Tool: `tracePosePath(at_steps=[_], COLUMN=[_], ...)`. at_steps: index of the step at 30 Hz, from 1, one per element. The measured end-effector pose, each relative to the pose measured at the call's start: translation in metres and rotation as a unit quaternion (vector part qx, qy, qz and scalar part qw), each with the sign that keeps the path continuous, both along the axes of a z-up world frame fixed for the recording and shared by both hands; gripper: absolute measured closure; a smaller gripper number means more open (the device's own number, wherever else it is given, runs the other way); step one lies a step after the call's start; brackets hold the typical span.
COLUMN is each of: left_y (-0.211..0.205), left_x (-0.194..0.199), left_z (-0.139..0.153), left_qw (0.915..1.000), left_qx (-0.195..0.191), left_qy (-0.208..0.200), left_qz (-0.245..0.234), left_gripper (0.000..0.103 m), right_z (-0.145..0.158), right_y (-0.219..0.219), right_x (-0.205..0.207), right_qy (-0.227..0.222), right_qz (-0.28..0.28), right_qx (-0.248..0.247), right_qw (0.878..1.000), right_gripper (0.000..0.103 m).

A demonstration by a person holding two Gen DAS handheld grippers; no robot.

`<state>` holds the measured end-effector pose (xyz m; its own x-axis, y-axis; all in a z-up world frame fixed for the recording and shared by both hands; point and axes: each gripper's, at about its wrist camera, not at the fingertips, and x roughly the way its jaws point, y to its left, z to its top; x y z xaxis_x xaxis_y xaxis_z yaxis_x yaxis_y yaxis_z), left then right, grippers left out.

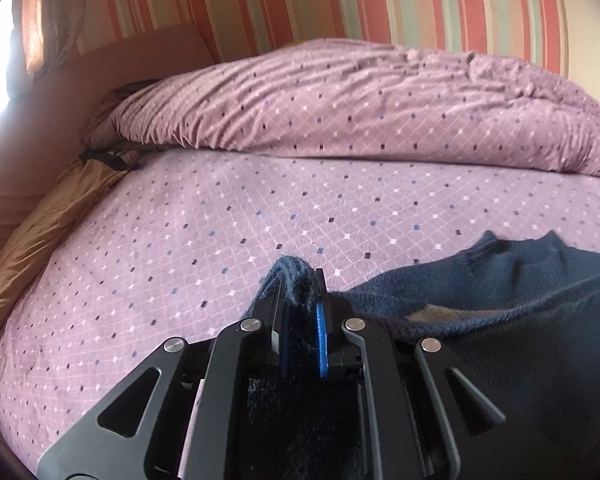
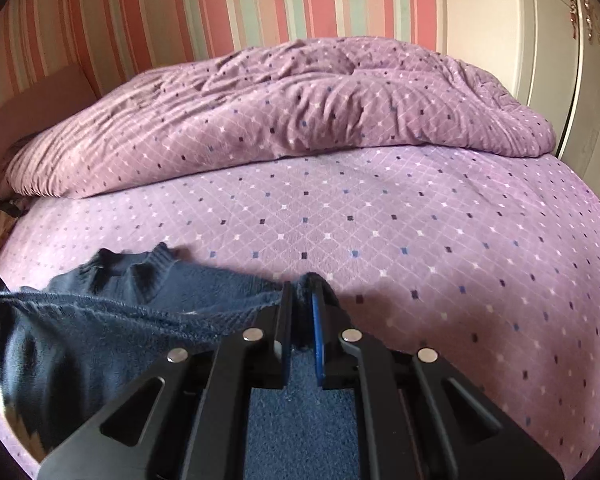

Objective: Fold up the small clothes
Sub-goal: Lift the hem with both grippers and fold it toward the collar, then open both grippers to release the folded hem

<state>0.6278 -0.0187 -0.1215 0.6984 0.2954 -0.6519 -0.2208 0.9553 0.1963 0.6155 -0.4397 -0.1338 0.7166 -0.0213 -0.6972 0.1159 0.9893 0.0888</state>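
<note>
Gripping opposite corners, left tongs (image 1: 300, 280) and right tongs (image 2: 302, 288) are both clenching the navy sweater (image 1: 480, 300), which is stretching crosswise between them, lower frame, sagging over the bed (image 2: 420, 220).

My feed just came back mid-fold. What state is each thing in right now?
Left gripper: shut on the sweater's edge.
Right gripper: shut on the sweater's other edge.
Sweater: navy, stretched between both grippers, hanging over the bed.
Duvet: bunched up at the far side.
Sheet: flat.
</note>
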Motion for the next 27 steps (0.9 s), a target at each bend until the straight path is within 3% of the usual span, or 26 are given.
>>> tracePosePath(at_steps=[6, 10, 13, 18, 23, 27], left_y=[0.0, 0.012, 0.016, 0.017, 0.024, 0.009], left_x=[0.033, 0.055, 0.063, 0.055, 0.031, 0.017], left_z=[-0.021, -0.029, -0.032, -0.019, 0.0, 0.01], left_qw=[0.9994, 0.9982, 0.9974, 0.9969, 0.9991, 0.9995], left_qx=[0.024, 0.018, 0.016, 0.054, 0.009, -0.005], left_qy=[0.022, 0.042, 0.06, 0.052, 0.04, 0.027], left_qz=[0.007, 0.039, 0.037, 0.022, 0.014, -0.015], left_gripper=[0.09, 0.064, 0.062, 0.052, 0.051, 0.051], right_z=[-0.014, -0.018, -0.02, 0.012, 0.035, 0.029], right_y=[0.001, -0.003, 0.004, 0.003, 0.004, 0.022], right_x=[0.025, 0.045, 0.053, 0.029, 0.008, 0.008], right_qy=[0.025, 0.044, 0.059, 0.011, 0.011, 0.029], right_qz=[0.002, -0.003, 0.008, 0.003, 0.025, 0.057], right_qx=[-0.005, -0.009, -0.04, -0.05, -0.039, -0.014], right_qw=[1.0, 0.999, 0.997, 0.999, 0.999, 0.998], right_gripper=[0.093, 0.054, 0.054, 0.04, 0.036, 0.036])
